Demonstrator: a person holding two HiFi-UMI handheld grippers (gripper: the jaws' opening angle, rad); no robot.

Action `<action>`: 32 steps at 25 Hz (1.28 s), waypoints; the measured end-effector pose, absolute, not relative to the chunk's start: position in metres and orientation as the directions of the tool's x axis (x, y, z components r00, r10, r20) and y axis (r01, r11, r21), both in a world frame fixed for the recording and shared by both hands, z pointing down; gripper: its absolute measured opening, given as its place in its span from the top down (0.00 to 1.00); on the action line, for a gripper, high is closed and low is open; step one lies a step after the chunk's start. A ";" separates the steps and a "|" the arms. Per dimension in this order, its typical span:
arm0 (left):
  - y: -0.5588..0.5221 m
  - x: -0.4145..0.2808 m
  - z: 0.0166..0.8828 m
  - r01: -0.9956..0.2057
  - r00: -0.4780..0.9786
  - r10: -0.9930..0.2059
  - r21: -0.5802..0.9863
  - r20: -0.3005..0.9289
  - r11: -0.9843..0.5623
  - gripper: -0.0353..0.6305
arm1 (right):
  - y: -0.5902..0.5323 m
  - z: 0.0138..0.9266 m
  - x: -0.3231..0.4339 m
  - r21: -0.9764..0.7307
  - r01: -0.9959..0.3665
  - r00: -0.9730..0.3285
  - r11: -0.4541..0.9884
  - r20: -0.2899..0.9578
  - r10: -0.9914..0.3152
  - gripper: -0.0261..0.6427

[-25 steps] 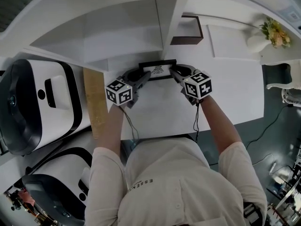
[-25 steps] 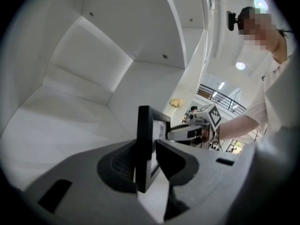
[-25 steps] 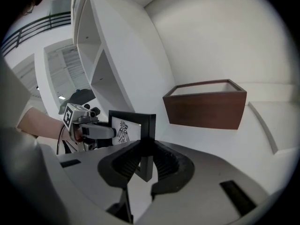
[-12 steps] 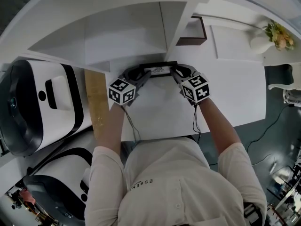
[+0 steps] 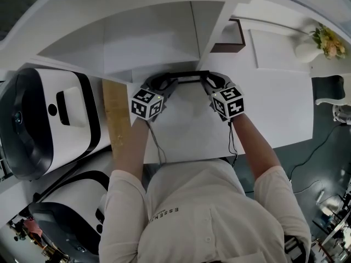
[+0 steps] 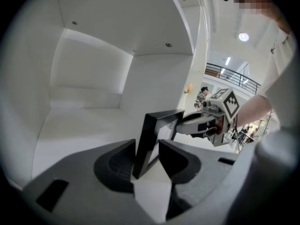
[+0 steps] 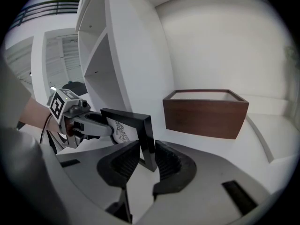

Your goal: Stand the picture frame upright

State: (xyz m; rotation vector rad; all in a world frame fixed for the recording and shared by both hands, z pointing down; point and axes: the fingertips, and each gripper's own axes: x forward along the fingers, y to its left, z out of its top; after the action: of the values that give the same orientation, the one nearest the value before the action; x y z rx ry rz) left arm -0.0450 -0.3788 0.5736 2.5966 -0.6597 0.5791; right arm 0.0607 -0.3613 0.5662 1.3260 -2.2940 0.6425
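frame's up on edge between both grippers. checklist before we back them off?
1. Picture frame upright: ok. The head view shows only its top edge, and it stands on edge in both gripper views.
2. Left gripper letting go: ok. Its jaws are opening, the frame's end is between them, and the pads look just off it.
3. Right gripper letting go: ok. It is also opening around the other end.
4. Frame stands unaided: cannot tell. No rear prop shows.
5. Frame base on the white surface: ok.
6. Brown box clear of the frame: ok. It sits apart, further back on the right.
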 end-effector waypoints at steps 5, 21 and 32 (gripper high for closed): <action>-0.385 -0.048 0.574 -0.552 0.781 -0.368 0.281 0.505 -0.785 0.74 | -0.364 0.567 0.059 -0.178 -0.880 -0.459 0.441 0.562 -0.688 0.80; -0.381 -0.059 0.579 -0.614 0.741 -0.401 0.302 0.538 -0.729 0.60 | -0.363 0.563 0.062 -0.188 -0.911 -0.404 0.368 0.593 -0.696 0.71; -0.338 -0.081 0.535 -0.662 0.716 -0.505 0.238 0.481 -0.711 0.56 | -0.327 0.529 0.073 -0.108 -0.924 -0.365 0.367 0.534 -0.762 0.69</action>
State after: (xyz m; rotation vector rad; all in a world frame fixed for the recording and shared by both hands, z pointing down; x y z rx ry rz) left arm -0.0806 -0.3383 0.5350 2.5265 -0.9013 0.5426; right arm 0.0730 -0.3274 0.5294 1.4683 -2.2386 0.5576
